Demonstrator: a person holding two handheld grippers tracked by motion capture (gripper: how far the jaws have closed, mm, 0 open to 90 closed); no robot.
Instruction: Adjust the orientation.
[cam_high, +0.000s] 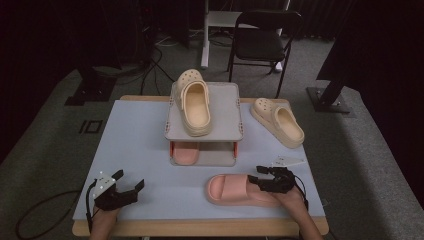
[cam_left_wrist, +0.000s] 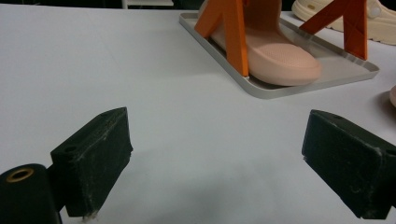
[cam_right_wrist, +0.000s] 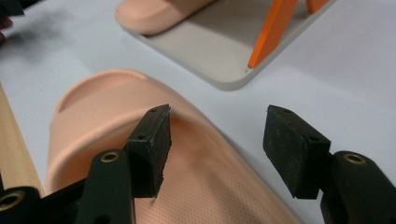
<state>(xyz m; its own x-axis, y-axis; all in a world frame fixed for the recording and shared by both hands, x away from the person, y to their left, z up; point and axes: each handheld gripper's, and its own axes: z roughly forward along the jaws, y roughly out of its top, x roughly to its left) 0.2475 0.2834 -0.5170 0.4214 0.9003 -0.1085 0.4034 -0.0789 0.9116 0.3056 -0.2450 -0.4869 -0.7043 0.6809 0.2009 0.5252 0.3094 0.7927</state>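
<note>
— From above, what do you see?
— The pink slide (cam_high: 235, 190) lies near the worktop's (cam_high: 135, 150) front edge; the right tool (cam_high: 263, 176) sits over its heel end.
— And the left tool's own view?
— The left tool (cam_left_wrist: 215, 158) gapes wide, holding nothing.
— The right's?
— Jaws apart astride the slide's strap (cam_right_wrist: 187, 140), one pad (cam_right_wrist: 152, 144) against it, no clamp.
</note>
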